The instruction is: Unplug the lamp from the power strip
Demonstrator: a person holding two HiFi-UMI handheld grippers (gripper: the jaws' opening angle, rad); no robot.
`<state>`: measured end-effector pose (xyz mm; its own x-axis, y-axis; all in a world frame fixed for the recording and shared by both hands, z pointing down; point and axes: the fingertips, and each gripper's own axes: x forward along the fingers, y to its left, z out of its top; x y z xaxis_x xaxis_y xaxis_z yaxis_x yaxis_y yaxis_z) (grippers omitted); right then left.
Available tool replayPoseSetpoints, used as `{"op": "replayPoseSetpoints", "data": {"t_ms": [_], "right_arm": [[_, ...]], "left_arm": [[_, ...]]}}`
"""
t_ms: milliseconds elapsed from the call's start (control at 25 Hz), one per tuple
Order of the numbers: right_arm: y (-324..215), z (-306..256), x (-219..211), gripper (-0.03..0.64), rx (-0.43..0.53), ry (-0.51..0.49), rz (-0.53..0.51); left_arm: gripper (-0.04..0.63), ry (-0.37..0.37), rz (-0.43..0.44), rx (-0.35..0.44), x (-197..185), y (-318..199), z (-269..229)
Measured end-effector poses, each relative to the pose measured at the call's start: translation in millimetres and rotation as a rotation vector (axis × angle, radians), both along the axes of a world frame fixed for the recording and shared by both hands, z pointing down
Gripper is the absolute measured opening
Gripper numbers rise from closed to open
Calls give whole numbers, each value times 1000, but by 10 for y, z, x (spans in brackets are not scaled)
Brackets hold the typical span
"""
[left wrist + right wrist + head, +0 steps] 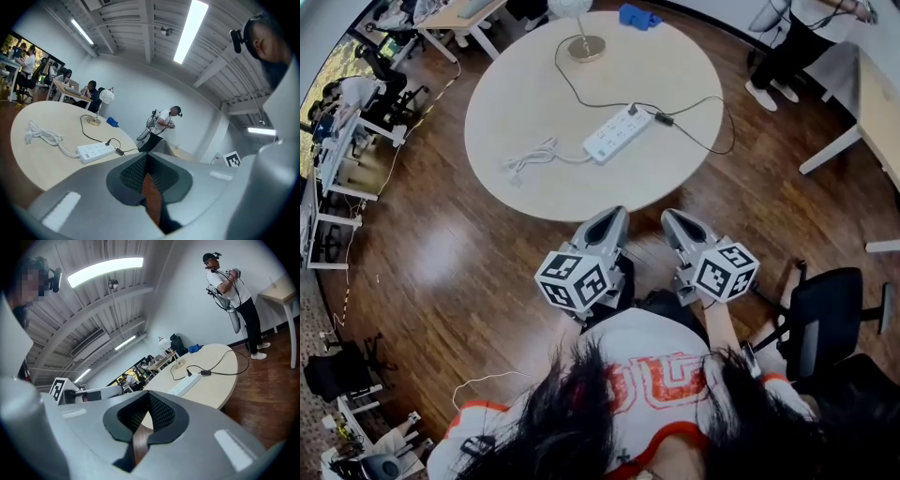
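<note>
the left grey tool (603, 221) and right grey tool (679, 223) are pressed together, empty, off the edge of the round pale bench (525, 94). the white power strip (618, 134) lies mid-bench with the brass-based lamp (585, 46) plugged into it.

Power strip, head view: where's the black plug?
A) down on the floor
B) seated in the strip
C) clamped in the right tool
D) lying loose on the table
B: the black plug sits in the power strip on the round table. The left tool and right tool are shut on nothing, well back from the strip.
</note>
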<state>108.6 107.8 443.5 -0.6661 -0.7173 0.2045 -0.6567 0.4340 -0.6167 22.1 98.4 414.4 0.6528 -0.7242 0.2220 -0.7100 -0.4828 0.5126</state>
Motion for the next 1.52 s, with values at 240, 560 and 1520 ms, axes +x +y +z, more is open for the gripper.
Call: {"op": "replayPoseSetpoints", "data": {"t_ms": [240,560,1520], "right_arm": [[-448,-61,-168,0,4,16,30],[-981,-67,-521,0,-13,47,88],[-1270,351,-322,0,-156,87,213]], "left_arm": [[0,13,28,17,-187,-517,-62],[0,5,78,-5,-594,-1114,22],[0,-134,296,-139,137,-1625,1111]]}}
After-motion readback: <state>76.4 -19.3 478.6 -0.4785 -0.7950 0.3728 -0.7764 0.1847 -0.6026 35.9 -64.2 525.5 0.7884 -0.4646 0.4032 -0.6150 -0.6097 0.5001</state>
